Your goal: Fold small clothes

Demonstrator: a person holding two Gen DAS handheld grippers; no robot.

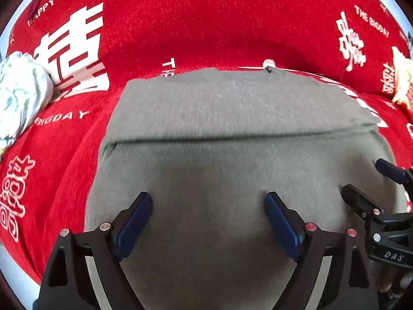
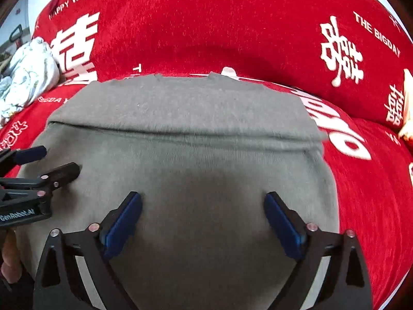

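A grey garment [image 1: 232, 134] is lying flat on a red cover [image 1: 180, 25] printed with white characters and English wording. In the left wrist view the garment is filling the centre and lower part of the frame; in the right wrist view [image 2: 185, 134] it is doing the same, reaching slightly further to the left. A horizontal fold edge is running across the garment at mid-frame in both views, with one layer lying over another. A small white tag is showing at the garment's far edge, upper centre.

The left gripper [image 1: 208, 206] is pointing down at the garment from the bottom of its own frame. Its jaws are standing wide apart, released, with only flat grey fabric visible between the blue pads [image 1: 134, 222]; nothing is being gripped. The same gripper is appearing at the left edge of the right wrist view [image 2: 51, 162], its tips over the garment's left portion.

The right gripper [image 2: 202, 206] is likewise standing spread and released over the garment, with no fabric pinched between its pads [image 2: 121, 222]. It is showing at the right edge of the left wrist view [image 1: 366, 180], just beside the left gripper.

A white patterned cloth [image 1: 20, 93] is lying bunched on the cover at the left edge, apart from the garment. A pale yellow item [image 1: 402, 77], partly cropped, is sitting at the right edge.
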